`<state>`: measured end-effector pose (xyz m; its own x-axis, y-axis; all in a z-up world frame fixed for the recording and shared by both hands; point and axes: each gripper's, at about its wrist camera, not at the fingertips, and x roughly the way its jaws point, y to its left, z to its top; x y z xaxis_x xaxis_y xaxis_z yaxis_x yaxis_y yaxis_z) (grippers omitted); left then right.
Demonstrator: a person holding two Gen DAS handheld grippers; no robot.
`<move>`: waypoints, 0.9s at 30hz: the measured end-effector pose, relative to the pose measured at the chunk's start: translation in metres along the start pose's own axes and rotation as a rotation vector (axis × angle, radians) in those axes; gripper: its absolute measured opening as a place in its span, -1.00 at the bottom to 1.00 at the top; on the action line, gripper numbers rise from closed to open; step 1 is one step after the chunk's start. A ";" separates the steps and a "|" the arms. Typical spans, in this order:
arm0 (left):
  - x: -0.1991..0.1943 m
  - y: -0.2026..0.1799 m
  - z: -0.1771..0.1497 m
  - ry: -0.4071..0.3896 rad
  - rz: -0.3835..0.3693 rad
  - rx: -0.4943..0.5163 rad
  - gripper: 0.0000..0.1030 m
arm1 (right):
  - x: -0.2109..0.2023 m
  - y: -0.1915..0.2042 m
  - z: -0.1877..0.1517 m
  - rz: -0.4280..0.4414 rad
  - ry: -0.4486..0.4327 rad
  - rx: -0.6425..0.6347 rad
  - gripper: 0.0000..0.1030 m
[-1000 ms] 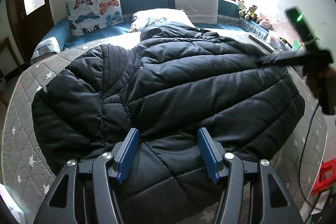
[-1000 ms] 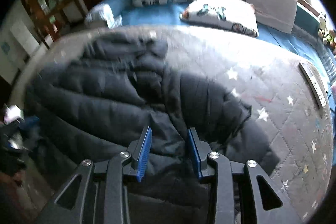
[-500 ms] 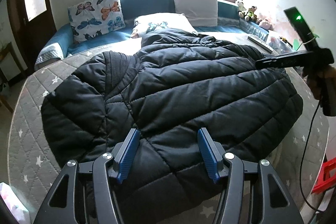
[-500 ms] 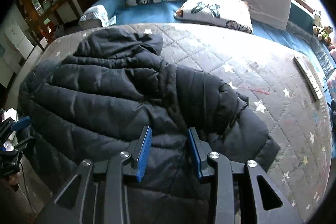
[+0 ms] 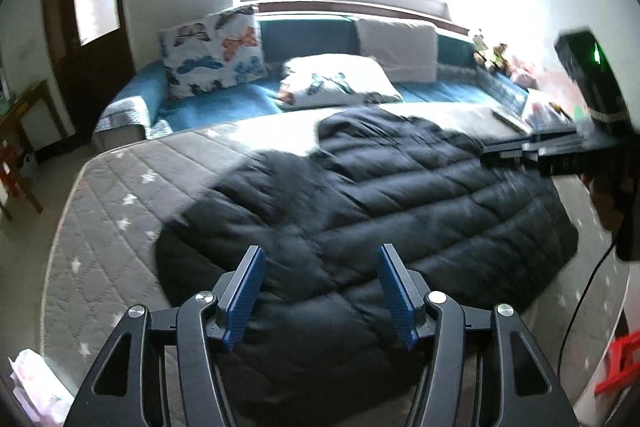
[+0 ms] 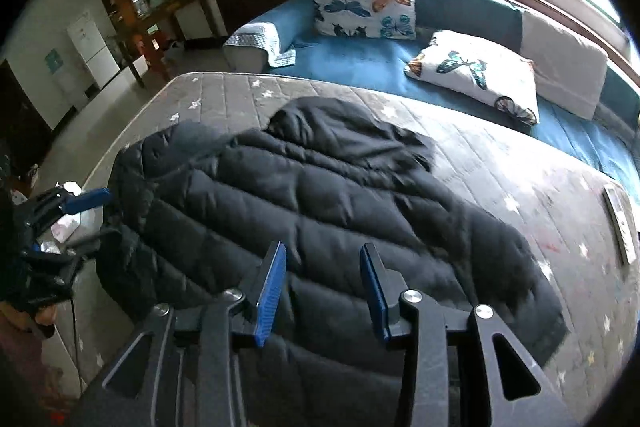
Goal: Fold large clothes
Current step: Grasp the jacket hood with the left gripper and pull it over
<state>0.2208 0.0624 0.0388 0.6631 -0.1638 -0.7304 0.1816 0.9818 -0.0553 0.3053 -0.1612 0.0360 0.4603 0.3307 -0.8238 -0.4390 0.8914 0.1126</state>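
The black padded coat [image 5: 360, 203] is spread flat across the grey star-quilted mattress [image 5: 120, 211], with its hood [image 6: 332, 123] lying toward the blue bedding and the butterfly pillows [image 6: 366, 1]. In the right wrist view, one edge of the coat hangs over the mattress side at the left.

The left tongs [image 5: 320, 291] are held spread above the near part of the coat, with nothing between the blue pads [image 5: 244, 295]. The right tongs [image 6: 322, 291] are likewise parted over the coat and pinch nothing; their jaws have just been opening a little.

Compared with a second ago, both pairs of tongs are seen from farther back and higher: far more of the mattress is now exposed around the coat in each view, and the floor and a dark door [image 5: 84, 39] have come into the left wrist view. The coat itself lies as it did. The right tongs [image 5: 532, 155] appear at the right edge of the left wrist view, above the coat's far side.
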 end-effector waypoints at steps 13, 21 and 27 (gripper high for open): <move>0.054 0.080 0.013 0.075 -0.031 -0.146 0.19 | 0.073 -0.018 0.039 -0.101 0.034 0.077 -0.18; 0.087 0.087 0.005 0.132 -0.081 -0.216 0.20 | 0.103 -0.040 0.032 -0.079 0.146 0.160 -0.18; 0.081 0.087 0.005 0.120 -0.087 -0.219 0.20 | 0.069 -0.021 0.034 -0.117 0.098 0.082 -0.13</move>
<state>0.2943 0.1339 -0.0217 0.5588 -0.2489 -0.7911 0.0638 0.9640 -0.2582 0.3720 -0.1466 -0.0043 0.4255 0.1947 -0.8838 -0.3205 0.9457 0.0541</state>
